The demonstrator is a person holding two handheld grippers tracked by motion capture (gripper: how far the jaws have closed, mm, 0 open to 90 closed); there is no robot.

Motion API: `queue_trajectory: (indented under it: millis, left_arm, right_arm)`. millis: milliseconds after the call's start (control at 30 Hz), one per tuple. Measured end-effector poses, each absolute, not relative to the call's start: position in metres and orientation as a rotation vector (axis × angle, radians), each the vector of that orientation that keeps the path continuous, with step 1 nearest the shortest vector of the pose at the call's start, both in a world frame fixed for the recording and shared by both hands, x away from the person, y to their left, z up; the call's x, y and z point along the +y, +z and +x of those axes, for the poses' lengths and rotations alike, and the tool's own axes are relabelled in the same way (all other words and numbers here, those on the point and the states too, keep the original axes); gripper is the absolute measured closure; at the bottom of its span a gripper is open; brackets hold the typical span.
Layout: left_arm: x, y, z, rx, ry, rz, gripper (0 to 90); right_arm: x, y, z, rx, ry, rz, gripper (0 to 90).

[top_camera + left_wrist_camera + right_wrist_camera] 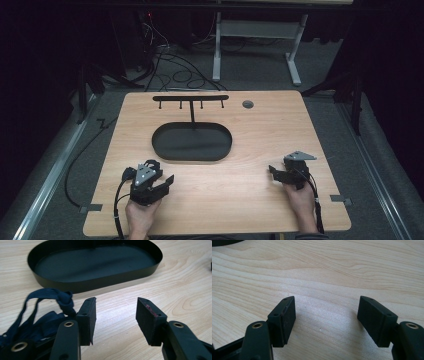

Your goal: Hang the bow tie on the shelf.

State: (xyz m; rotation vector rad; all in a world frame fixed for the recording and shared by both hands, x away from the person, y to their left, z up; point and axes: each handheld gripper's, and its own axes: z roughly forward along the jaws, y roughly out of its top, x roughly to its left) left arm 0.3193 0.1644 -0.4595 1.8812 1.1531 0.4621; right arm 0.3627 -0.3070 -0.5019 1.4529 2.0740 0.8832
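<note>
One oval black metal tray (95,283), knotted navy fabric strap (62,298)

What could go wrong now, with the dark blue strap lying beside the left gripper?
1. The knotted dark blue strap lies outside the left gripper, beside its left finger, not between the open jaws. Closing now would probably grip nothing.
2. Its loop could snag on that finger when the hand moves.
3. The black oval tray stands close ahead; a forward push might hit its wall.
</note>
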Motion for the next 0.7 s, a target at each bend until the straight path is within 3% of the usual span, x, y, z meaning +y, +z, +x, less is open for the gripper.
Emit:
queue_trajectory:
  millis: [700]
  left_arm:
    - [0.201, -0.447, 0.319, 1.230, 0.536, 1.805, 52.5]
  right_arm:
    - [-0.307, -0.502, 0.363, 2.075, 0.881, 1.449, 32.4]
